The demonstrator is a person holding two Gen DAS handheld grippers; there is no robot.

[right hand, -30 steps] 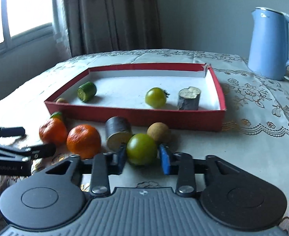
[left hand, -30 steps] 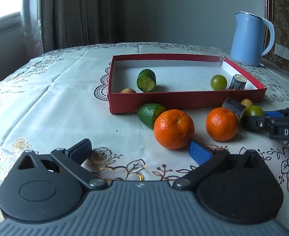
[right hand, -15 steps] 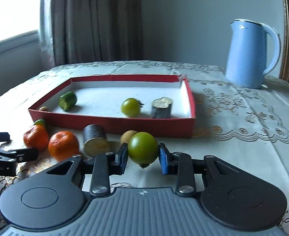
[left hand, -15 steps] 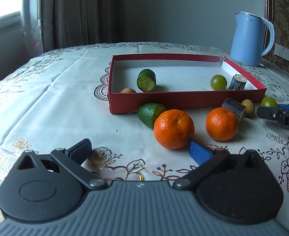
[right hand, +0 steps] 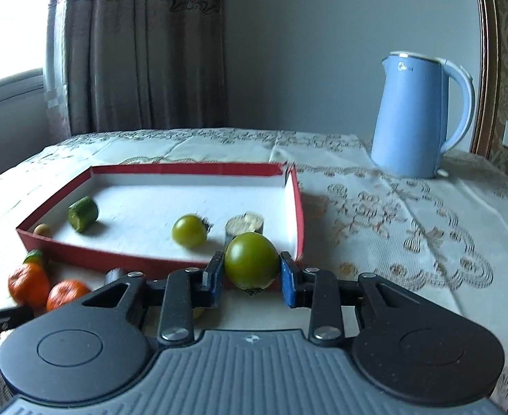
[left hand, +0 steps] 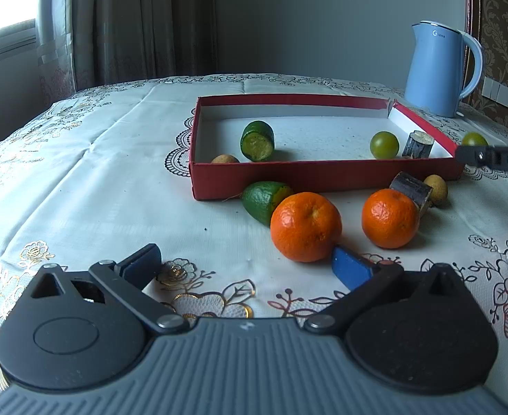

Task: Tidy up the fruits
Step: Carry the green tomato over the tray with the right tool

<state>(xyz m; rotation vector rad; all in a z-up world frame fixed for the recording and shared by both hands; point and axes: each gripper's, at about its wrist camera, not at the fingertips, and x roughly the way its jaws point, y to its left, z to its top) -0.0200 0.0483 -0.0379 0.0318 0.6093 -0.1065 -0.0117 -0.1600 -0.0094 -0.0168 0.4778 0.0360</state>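
placement is the step we judge to be in hand: the right hand-held gripper (right hand: 251, 275) is clamped on a green tomato (right hand: 251, 261), its blue pads pressing the fruit on both sides, and the fruit hangs clear of the bench (right hand: 375, 228). to do it well, we should carry the tomato over the near wall of the red tray (right hand: 126, 257) with room to spare, since a clipped wall could tip the fruit out of the grip or shove the tray. we should lower it to the tray's white floor before letting go, because a round fruit dropped from above will likely roll. a bare patch near the tray's middle looks best to us, away from the second green tomato (right hand: 189, 231) and the dark cut stub (right hand: 245, 224) that sit in the tray's right part, just beyond the held fruit.

relative to the tray, the held tomato sits at the near right corner, in front of the wall and above its rim as the right wrist view shows it; the left wrist view also catches it just off the tray's right end.

the left hand-held gripper (left hand: 250, 263) stands wide and holds nothing, well in front of the tray, with one orange (left hand: 305, 226) touching or almost touching its right pad and a second orange (left hand: 390, 218) nearer the tray's right end.
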